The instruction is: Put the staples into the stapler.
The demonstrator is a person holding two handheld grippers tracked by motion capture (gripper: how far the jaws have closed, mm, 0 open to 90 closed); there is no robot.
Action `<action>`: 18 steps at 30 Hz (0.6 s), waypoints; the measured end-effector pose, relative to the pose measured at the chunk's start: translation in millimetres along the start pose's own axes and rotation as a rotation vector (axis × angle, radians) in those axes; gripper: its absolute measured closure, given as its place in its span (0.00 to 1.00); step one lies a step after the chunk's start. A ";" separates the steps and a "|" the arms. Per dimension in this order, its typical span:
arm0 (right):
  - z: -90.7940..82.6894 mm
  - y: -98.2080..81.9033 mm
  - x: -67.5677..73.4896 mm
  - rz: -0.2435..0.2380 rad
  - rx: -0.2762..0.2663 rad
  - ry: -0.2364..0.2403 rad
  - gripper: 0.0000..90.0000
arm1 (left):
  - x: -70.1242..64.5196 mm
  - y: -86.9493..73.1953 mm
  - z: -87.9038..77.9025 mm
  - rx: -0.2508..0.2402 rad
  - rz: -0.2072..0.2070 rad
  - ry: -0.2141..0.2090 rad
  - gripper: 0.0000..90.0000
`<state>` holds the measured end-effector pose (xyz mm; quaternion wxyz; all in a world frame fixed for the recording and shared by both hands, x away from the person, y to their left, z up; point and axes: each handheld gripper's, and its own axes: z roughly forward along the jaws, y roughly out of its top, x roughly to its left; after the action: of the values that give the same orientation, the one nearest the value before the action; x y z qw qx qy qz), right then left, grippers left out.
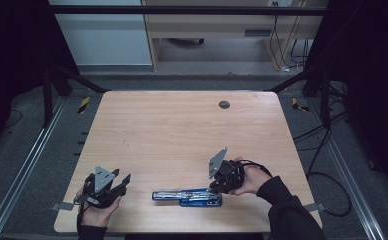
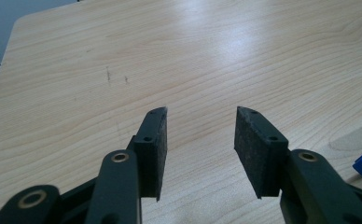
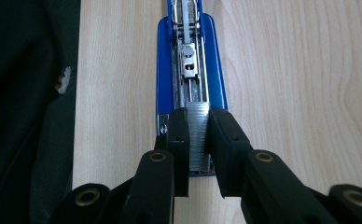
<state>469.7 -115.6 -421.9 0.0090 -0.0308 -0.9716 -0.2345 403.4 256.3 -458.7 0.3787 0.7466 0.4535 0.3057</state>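
Wooden tabletop [image 1: 182, 130], opened blue stapler [image 3: 191, 70] with staple strip [image 3: 198, 135] in its channel, right tongs [image 3: 198, 140] clamped on that strip, left tongs [image 2: 200, 140] apart, empty.

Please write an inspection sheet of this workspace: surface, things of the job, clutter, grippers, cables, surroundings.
Surface: light wooden table, faint marks, dark round grommet.
Job's things: blue stapler lying opened at near edge; silver staple strip over its channel.
Clutter: nothing seen.
Grippers: left gripper open, nothing between the pads; right gripper shut on the strip.
Cables: black cables on floor, right.
Surroundings: dark frame, grey floor, wooden furniture behind.
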 end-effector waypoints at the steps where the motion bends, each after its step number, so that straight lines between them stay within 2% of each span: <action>1: 1.1 0.0 -0.2 0.001 0.012 0.001 0.87 | 0.0 0.0 0.0 0.000 0.000 0.000 0.61; 7: 3.7 -0.7 -2.2 -0.011 0.013 0.016 0.87 | 0.2 0.0 0.4 0.002 0.001 0.001 0.61; 12: 4.4 -1.8 -2.9 -0.021 0.027 0.010 0.87 | 0.3 0.0 0.4 0.002 0.001 0.001 0.61; 18: 6.9 -1.3 -2.7 -0.017 0.041 0.019 0.87 | 0.4 0.0 0.2 0.002 0.001 0.002 0.60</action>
<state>472.2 -113.7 -428.7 0.0168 -0.0201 -0.9763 -0.2148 403.7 256.7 -458.7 0.3774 0.7468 0.4537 0.3064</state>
